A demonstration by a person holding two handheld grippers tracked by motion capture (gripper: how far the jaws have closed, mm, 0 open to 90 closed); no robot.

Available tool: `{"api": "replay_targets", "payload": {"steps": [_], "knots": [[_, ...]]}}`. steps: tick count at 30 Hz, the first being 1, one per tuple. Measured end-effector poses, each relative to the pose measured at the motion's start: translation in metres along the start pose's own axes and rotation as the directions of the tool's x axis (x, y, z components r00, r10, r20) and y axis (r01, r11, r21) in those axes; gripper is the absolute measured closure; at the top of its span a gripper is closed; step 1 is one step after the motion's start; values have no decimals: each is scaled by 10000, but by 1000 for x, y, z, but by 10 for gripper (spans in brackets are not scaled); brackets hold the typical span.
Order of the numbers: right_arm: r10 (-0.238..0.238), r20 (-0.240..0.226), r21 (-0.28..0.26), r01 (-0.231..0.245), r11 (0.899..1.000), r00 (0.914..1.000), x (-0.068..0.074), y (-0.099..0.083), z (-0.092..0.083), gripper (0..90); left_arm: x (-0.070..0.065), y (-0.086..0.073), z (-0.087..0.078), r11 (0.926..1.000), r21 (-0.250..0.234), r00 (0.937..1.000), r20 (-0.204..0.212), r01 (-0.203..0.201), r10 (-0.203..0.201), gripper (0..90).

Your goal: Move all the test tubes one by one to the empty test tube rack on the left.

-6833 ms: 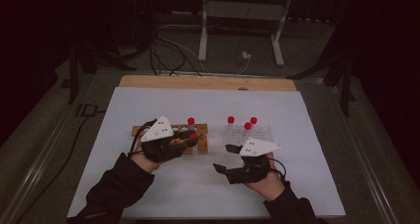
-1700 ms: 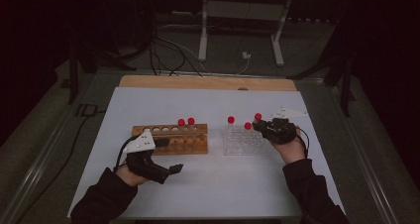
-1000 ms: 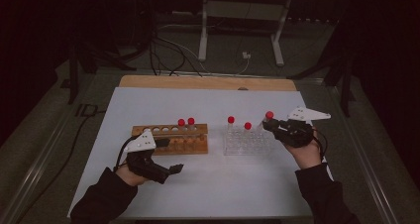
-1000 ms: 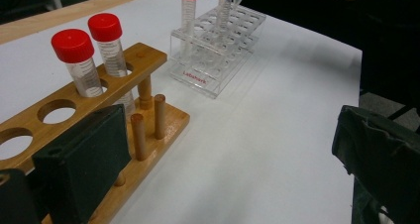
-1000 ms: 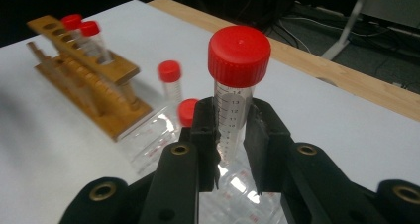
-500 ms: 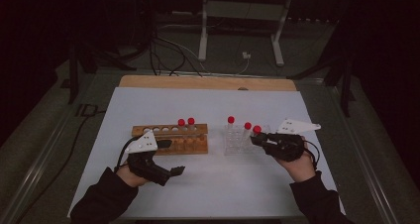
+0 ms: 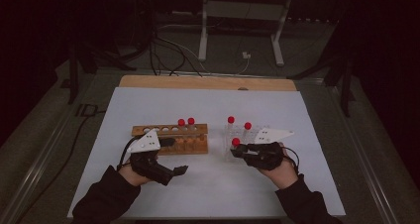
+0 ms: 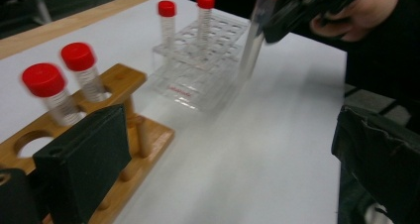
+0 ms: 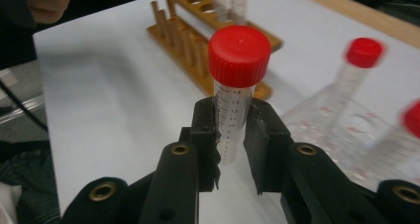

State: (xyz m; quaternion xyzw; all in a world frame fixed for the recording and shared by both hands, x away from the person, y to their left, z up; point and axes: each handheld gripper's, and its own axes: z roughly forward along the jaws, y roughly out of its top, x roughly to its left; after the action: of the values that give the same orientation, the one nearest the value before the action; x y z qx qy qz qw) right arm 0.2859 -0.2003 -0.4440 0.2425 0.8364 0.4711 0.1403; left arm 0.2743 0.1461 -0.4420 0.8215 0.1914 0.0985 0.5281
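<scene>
A white sheet covers the wooden bench [image 7: 208, 83] in a dark room. The right gripper [image 9: 233, 130] has its jaws clenched on a clear, graduated, red-capped tube [image 9: 236, 85], held over the clear rack [image 7: 242, 137]. Whether the left gripper [image 7: 171, 172] is clenched I cannot tell.

White table [image 7: 317, 184]: wooden rack [image 7: 171, 139], clear rack [image 7: 242, 140]

wooden rack [image 7: 171, 139] left of clear rack [image 7: 242, 137], two tubes [image 7: 186, 121] in it
</scene>
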Motion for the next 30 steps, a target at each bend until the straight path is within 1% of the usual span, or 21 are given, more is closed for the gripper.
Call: {"api": "replay_targets", "payload": {"steps": [2,7,8,10,11,12,17,19,21,22,25,29,30], "knots": [[-34,-204,73,35,10000,9998,4,0,6,753,-1,2,2,10000,13,10000,59,-14,14,23],[-292,-511,372,311,9988,9983,14,0,21,753,-4,7,9,9999,-1,9997,235,-109,109,24],[-306,-588,399,330,9987,9978,16,0,23,753,-5,9,10,9999,16,9996,246,-155,155,24],[-364,-680,523,400,9978,9970,19,0,28,753,-7,11,14,9997,55,9989,410,-245,243,24],[-410,-739,539,451,9975,9964,21,0,30,753,-8,12,16,9995,36,9988,382,-311,310,25],[-395,-802,573,442,9974,9960,22,0,32,753,-9,13,17,9994,1,9984,463,-339,339,48],[-563,-1017,637,630,9960,9932,29,2,39,753,-12,17,27,9989,-47,9966,679,-467,469,87],[-586,-1099,650,660,9957,9922,31,2,41,753,-14,19,31,9983,-118,9955,751,-575,582,160],[-582,-1160,671,663,9955,9915,33,2,43,753,-16,20,35,9977,-78,9939,867,-678,682,174],[-600,-1193,652,681,9955,9910,34,2,43,753,-17,20,37,9975,-99,9939,854,-697,703,204],[-547,-1324,615,633,9961,9897,36,2,44,753,-19,22,43,9971,-175,9921,998,-745,759,262],[-583,-1400,644,678,9956,9884,38,1,45,753,-21,23,50,9957,-189,9898,1085,-909,925,381],[-577,-1401,663,675,9955,9885,38,1,45,753,-22,24,52,9952,-155,9896,1053,-967,978,411]]}}
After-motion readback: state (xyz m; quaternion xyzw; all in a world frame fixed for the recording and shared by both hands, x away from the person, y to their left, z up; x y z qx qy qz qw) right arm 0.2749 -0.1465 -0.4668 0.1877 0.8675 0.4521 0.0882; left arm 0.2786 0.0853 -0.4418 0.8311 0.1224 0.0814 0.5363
